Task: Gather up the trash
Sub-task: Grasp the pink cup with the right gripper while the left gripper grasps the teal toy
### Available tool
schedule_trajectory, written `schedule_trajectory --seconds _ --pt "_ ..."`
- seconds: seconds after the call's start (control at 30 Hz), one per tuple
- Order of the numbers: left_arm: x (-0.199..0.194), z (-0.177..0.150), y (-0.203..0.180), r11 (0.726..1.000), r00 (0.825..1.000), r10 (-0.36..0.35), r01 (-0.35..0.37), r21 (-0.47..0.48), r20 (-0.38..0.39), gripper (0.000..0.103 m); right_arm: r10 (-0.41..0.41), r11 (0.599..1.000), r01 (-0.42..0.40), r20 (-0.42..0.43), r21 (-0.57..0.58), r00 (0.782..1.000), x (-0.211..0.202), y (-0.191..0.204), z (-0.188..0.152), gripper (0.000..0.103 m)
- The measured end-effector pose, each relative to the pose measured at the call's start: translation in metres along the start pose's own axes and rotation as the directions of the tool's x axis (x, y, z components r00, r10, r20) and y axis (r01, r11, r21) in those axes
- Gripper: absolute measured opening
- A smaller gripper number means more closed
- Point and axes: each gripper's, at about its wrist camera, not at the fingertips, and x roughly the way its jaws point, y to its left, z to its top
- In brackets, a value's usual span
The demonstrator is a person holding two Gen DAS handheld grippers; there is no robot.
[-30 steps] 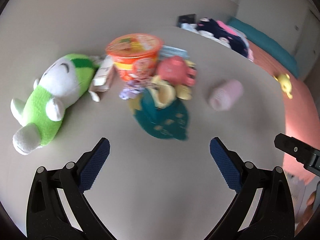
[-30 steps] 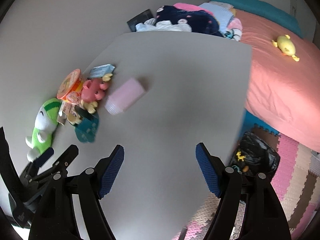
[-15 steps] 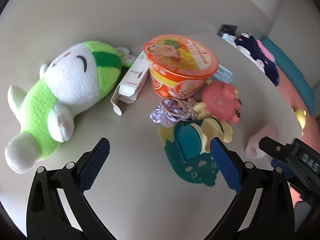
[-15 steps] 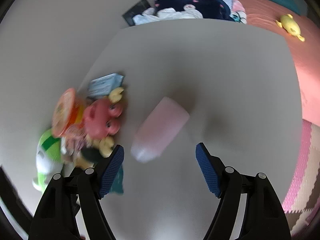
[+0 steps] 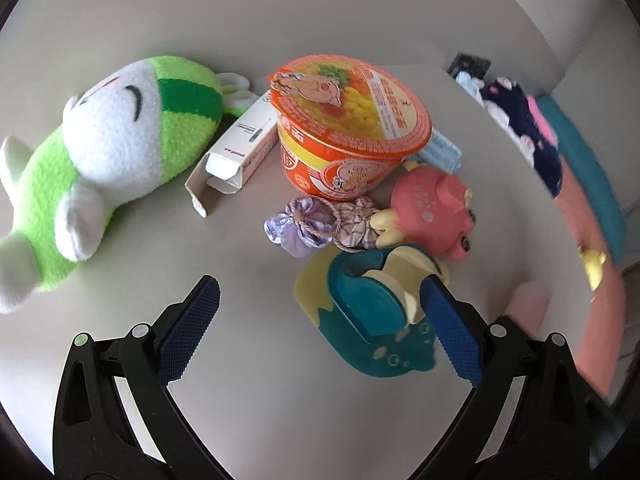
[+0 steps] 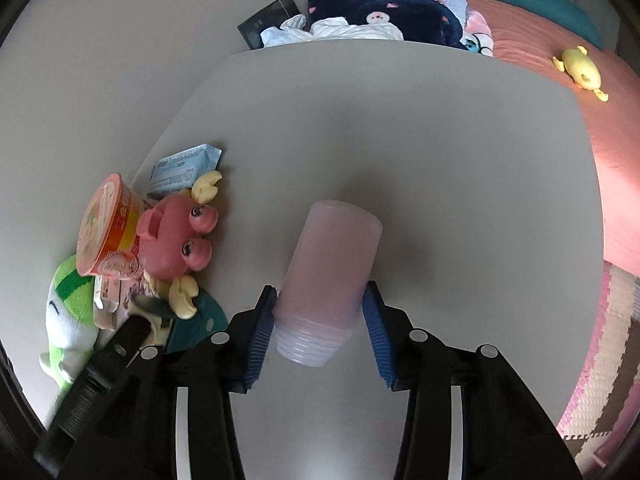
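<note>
A stack of pink plastic cups [image 6: 330, 276] lies on its side on the grey table [image 6: 400, 140]. My right gripper [image 6: 320, 328] has its jaws around the rim end of the stack, touching or nearly touching it. My left gripper [image 5: 320, 328] is open and empty above the table, just in front of a teal and cream slipper toy [image 5: 368, 312]. Beyond it are an orange instant noodle cup [image 5: 348, 124], an open white carton [image 5: 236, 152], a blue tissue packet [image 5: 440, 150] and a purple scrunchie [image 5: 316, 224].
A green and white plush [image 5: 100, 168] lies at the left, a pink crab toy [image 5: 432, 208] right of the noodle cup. Clothes [image 6: 376, 16] pile at the table's far edge. A pink bed [image 6: 560, 92] with a yellow toy [image 6: 580, 70] stands to the right.
My right gripper has moved in on the pink cups and narrowed its jaws around them. My left gripper has moved closer to the noodle cup and toys.
</note>
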Motion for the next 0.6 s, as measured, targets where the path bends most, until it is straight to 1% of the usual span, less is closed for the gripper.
schedule_trajectory --seconds 0.03,0.07,0.1,0.13,0.17,0.23,0.27,0.3,0.33,0.4,0.5,0.53,0.6 --pt "-0.003 0.0 -0.001 1.0 1.0 0.001 -0.001 -0.001 0.009 0.097 0.007 1.0 -0.007 -0.001 -0.003 1.0 -0.001 -0.001 -0.001 0.046" --pt "-0.004 0.0 -0.005 1.0 1.0 0.008 -0.008 0.018 0.017 0.097 0.013 1.0 -0.013 0.0 -0.005 1.0 -0.002 -0.002 -0.003 0.046" --pt "-0.003 0.0 -0.009 0.998 0.999 0.027 -0.028 0.05 0.026 0.092 0.018 1.0 -0.018 0.0 -0.006 1.0 -0.002 -0.002 -0.002 0.046" --pt "0.002 0.0 -0.014 0.995 0.998 0.058 -0.059 0.083 0.013 0.085 0.024 1.0 -0.024 0.0 -0.007 1.0 -0.003 -0.002 -0.003 0.046" --pt "0.006 0.001 -0.015 0.995 0.999 0.045 -0.044 0.086 -0.007 0.077 0.03 1.0 -0.03 0.001 -0.007 1.0 -0.004 -0.002 -0.003 0.046" --pt "0.008 0.004 -0.011 0.999 0.999 -0.011 0.013 0.045 -0.031 0.063 0.041 0.999 -0.041 0.005 -0.006 0.999 -0.006 -0.002 -0.004 0.046" --pt "0.008 0.005 -0.011 0.998 0.998 -0.043 0.045 0.036 -0.042 0.047 0.045 0.999 -0.045 0.007 -0.008 0.999 -0.007 -0.002 -0.005 0.046" --pt "0.006 0.006 -0.012 0.996 0.996 -0.076 0.078 0.032 -0.056 0.025 0.046 0.999 -0.046 0.01 -0.01 0.999 -0.008 -0.003 -0.006 0.046" --pt "0.005 0.006 -0.014 0.995 0.993 -0.095 0.097 0.034 -0.063 0.017 0.047 0.999 -0.047 0.013 -0.01 0.999 -0.01 -0.004 -0.006 0.045" --pt "0.006 0.005 -0.017 0.989 0.988 -0.135 0.14 0.056 -0.074 0.011 0.055 0.998 -0.055 0.017 -0.003 0.998 -0.013 -0.007 -0.008 0.045" --pt "-0.001 0.001 -0.016 0.973 0.976 -0.203 0.21 0.099 -0.075 0.009 0.067 0.998 -0.067 0.032 -0.005 0.997 -0.022 -0.01 -0.012 0.045" --pt "-0.005 -0.002 -0.016 0.968 0.975 -0.211 0.219 0.123 -0.075 0.009 0.068 0.998 -0.068 0.037 -0.01 0.997 -0.024 -0.011 -0.012 0.045" --pt "-0.014 -0.008 -0.02 0.958 0.976 -0.207 0.215 0.188 -0.06 0.009 0.076 0.997 -0.075 0.049 -0.013 0.996 -0.032 -0.013 -0.015 0.045"
